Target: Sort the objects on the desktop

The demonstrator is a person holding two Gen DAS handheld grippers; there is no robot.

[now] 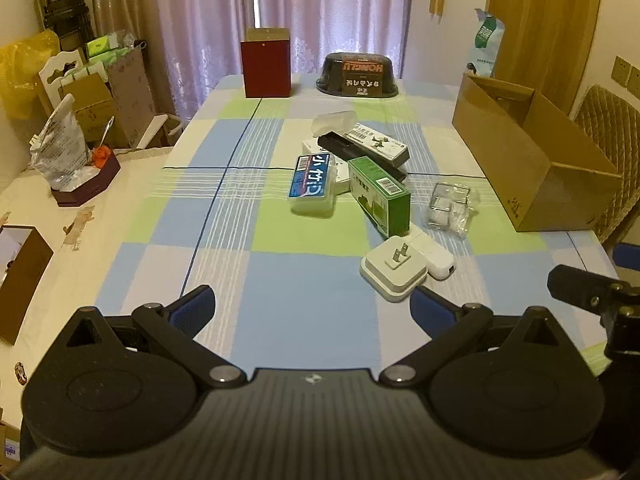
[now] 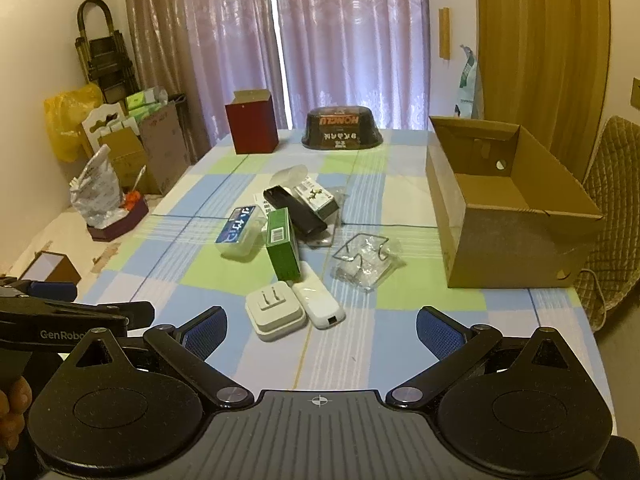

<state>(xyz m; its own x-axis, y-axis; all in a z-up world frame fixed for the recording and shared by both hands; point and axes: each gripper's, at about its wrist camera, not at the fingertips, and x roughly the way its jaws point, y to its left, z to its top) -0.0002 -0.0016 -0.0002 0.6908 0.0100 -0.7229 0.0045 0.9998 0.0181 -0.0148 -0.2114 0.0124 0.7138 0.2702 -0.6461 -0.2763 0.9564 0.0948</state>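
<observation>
We held both grippers low at the bottom of the frame, above the checked tablecloth (image 1: 280,272), fingers pointing toward a heap of small things at centre frame. The left gripper (image 1: 312,312) was released and empty; so was the right gripper (image 2: 320,332). The heap awaited sorting: a white plug adapter (image 2: 276,310) nearest us, touching a white charger (image 2: 320,304), then a green carton (image 2: 283,242), a blue-labelled case (image 2: 240,232) and a crumpled clear packet (image 2: 366,260). An open cardboard box (image 2: 508,240) sat empty at right of frame, likely the destination. Neither gripper touched anything.
</observation>
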